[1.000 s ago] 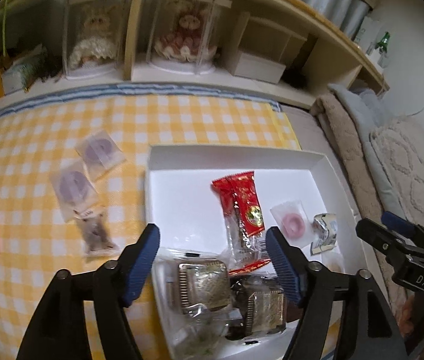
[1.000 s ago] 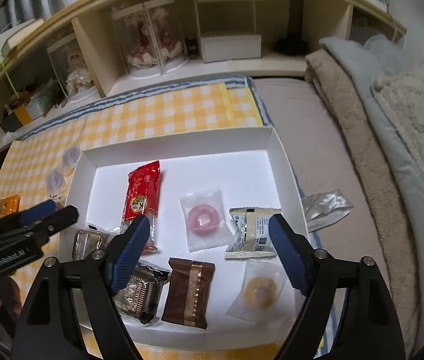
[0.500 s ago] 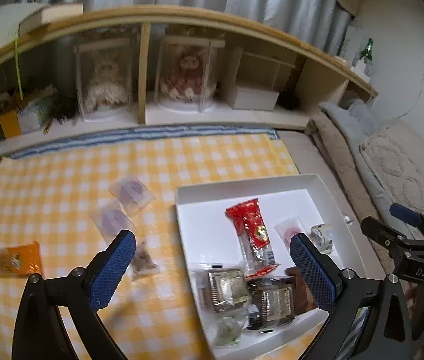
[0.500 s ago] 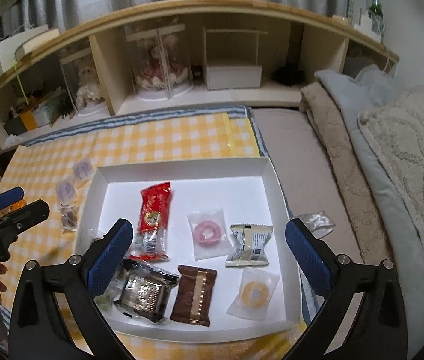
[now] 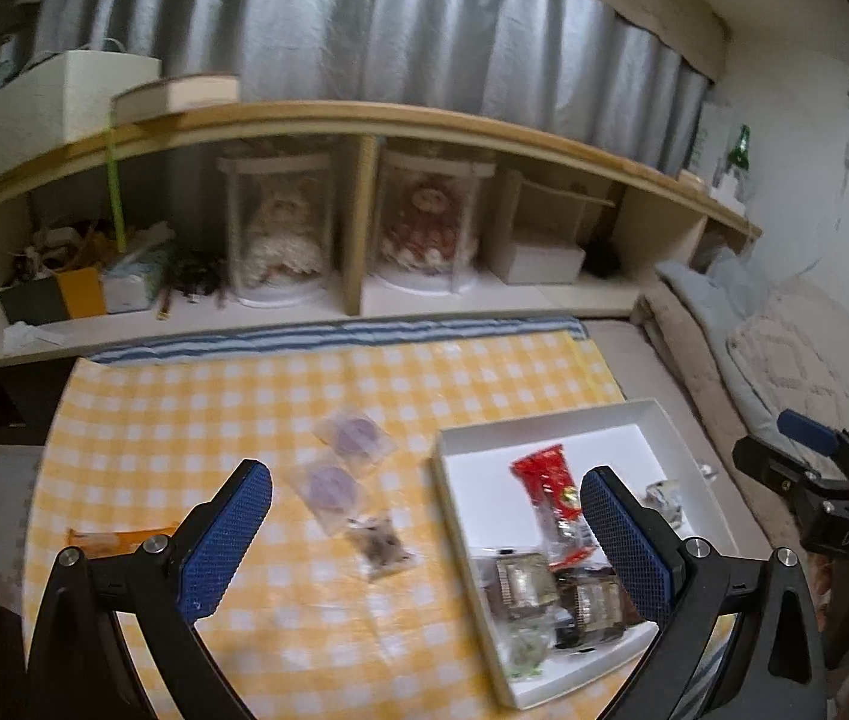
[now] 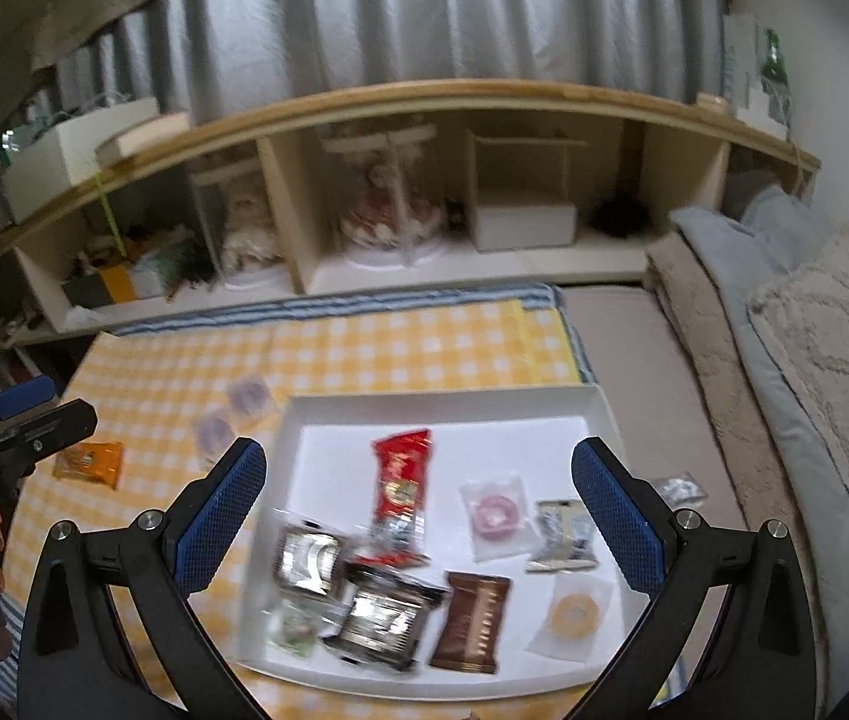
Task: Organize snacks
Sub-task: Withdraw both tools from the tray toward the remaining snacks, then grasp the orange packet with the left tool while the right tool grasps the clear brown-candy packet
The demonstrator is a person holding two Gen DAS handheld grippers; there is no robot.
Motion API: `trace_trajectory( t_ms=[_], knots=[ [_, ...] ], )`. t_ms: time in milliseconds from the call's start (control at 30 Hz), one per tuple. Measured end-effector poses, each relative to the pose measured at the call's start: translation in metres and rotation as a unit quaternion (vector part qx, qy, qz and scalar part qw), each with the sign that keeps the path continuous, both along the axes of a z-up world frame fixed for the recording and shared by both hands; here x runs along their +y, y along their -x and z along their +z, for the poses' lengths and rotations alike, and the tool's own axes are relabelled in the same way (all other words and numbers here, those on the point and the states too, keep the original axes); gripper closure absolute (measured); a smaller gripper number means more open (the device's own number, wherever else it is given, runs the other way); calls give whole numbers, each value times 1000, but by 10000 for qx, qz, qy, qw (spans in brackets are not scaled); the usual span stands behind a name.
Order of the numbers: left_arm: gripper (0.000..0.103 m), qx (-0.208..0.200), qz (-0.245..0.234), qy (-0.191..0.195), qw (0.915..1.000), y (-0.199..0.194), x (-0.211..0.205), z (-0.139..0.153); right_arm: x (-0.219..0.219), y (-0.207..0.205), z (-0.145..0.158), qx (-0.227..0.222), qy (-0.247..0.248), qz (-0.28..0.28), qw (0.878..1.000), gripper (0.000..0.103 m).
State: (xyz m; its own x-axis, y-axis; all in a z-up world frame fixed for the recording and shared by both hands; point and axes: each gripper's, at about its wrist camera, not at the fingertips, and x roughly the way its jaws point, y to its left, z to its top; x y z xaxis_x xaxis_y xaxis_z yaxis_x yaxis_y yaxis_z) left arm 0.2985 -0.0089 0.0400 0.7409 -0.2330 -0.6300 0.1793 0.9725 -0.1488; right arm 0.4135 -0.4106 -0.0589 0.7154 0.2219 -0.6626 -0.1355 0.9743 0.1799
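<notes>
Gaping wide, both hand-held grippers, left [image 5: 424, 531], right [image 6: 418, 510], above white tray [image 6: 448, 402], 2 purple packets [image 5: 337, 462] outside

One white box [image 6: 448, 402] sits on one yellow checked cloth [image 6: 412, 354].

Inside the box there are nine snacks:
- one red packet [image 6: 401, 480]
- one brown packet [image 6: 472, 621]
- two shiny dark packets [image 6: 307, 558] [image 6: 385, 621]
- one pink ring sweet [image 6: 496, 513]
- one orange ring sweet [image 6: 571, 615]
- one pale packet [image 6: 562, 537]
- one greenish sweet [image 6: 292, 630]
- one see-through wrapper, too blurry to name.

On the cloth outside the box there are four snacks:
- two purple round sweets [image 5: 355, 435] [image 5: 331, 489]
- one small dark bag [image 5: 379, 546]
- one orange packet [image 6: 91, 462]

One silver wrapper [image 6: 679, 489] lies outside the box on the other side.

Two dolls [image 5: 277, 240] [image 5: 427, 228] stand in clear cases on the shelf.
</notes>
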Motion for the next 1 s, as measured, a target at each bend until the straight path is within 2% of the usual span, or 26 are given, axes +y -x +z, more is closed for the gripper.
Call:
trace_trajectory(
  t_ms=[200,333,533,700,800,967,1000],
  knots=[
    [0,-93,311,-21,9995,20,48,6,39,3,4,-151,-183,389,9990,0],
    [0,-77,591,-84,9982,27,81,0,68,2,1,-175,-200,654,9975,0],
    [0,195,1074,-45,9940,20,136,-26,106,-6,-13,-180,-376,794,9960,0],
    [0,589,1418,104,9881,-9,181,-59,134,-22,-36,89,-636,1078,9921,0],
    [0,773,1607,166,9838,-29,204,-80,153,-31,-55,251,-501,1267,9904,7],
    [0,973,1784,158,9790,-60,230,-112,177,-47,-89,625,-485,1550,9847,28],
    [0,1008,1799,158,9784,-66,234,-119,181,-50,-97,719,-466,1593,9835,29]
  ],
)
